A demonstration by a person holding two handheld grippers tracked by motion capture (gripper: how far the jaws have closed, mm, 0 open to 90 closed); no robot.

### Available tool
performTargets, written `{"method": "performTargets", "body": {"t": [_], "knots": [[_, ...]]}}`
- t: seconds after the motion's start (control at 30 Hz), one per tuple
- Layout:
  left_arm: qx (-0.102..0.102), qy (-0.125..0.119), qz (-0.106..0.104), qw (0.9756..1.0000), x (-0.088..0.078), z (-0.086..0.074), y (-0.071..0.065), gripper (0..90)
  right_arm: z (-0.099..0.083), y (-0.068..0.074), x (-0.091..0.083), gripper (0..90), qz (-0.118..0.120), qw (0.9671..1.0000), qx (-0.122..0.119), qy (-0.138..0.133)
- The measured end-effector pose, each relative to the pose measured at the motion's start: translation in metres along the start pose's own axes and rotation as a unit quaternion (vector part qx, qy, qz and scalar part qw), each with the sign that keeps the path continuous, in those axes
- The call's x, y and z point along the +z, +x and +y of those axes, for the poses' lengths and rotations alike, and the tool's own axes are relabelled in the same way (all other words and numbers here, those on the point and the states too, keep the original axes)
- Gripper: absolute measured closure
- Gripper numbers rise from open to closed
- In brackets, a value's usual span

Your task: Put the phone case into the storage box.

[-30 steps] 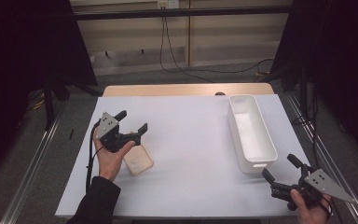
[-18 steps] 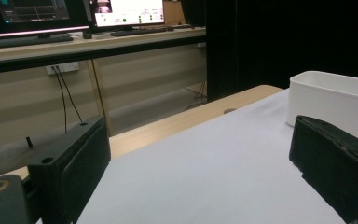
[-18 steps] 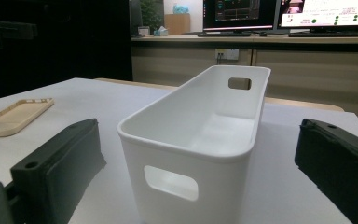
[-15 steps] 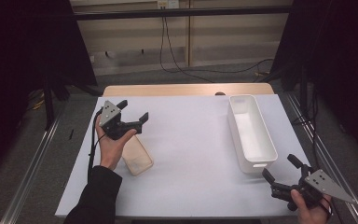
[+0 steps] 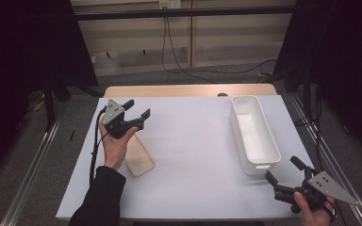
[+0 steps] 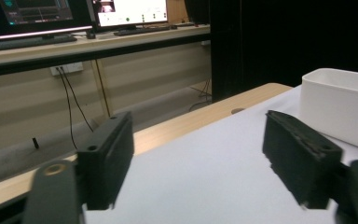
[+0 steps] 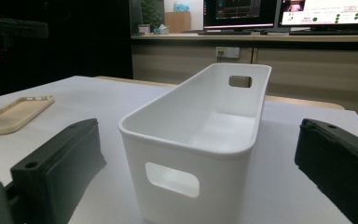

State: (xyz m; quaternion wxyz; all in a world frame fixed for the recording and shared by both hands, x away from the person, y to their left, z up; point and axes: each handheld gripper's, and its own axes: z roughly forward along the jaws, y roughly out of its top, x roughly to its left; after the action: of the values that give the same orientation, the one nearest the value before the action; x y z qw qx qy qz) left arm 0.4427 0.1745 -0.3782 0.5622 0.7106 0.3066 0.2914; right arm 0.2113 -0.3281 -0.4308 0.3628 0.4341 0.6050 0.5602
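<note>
1. The left gripper (image 5: 138,110) is held above the left side of the white table (image 5: 193,141), raised in the person's left hand (image 5: 115,143).
2. Its jaws are seen partly open and have just been closing; nothing is between them, as the left gripper view shows bare table in the gap.
3. The phone case (image 5: 139,156), tan and lying flat with its hollow side up, is found on the table just below and behind that gripper, nearer the person. It is partly covered by the hand in the high view and is not touched by the jaws.
4. The right gripper (image 5: 283,176) is held low at the near right corner of the table, gripped in the right hand (image 5: 313,209).
5. Its jaws are spread wide and nothing is held; they are pointed at the near end of the white bin (image 5: 254,134), which stands close ahead of them but apart.
6. In the right gripper view the bin (image 7: 191,140) is seen between the two jaws and beyond them, upright, with a handle slot at each end.
7. The case (image 7: 14,114) is seen there far off to the left, well apart from the bin.
</note>
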Motion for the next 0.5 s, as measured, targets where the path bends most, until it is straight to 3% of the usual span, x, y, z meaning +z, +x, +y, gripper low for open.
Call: {"method": "performTargets", "body": {"t": [0.3, 0.5], "knots": [[-0.007, 0.01, -0.011, 0.9999, 0.0034, -0.0025, -0.0024, 47.0, 0.0, 0.0002, -0.0014, 0.0, 0.001, 1.0, 0.001, 0.0], [-0.008, 0.03, -0.012, 0.9994, 0.0024, -0.0038, -0.0008, 59.5, -0.0001, 0.0003, -0.0018, 0.0, 0.003, 1.0, 0.0, 0.001]]}}
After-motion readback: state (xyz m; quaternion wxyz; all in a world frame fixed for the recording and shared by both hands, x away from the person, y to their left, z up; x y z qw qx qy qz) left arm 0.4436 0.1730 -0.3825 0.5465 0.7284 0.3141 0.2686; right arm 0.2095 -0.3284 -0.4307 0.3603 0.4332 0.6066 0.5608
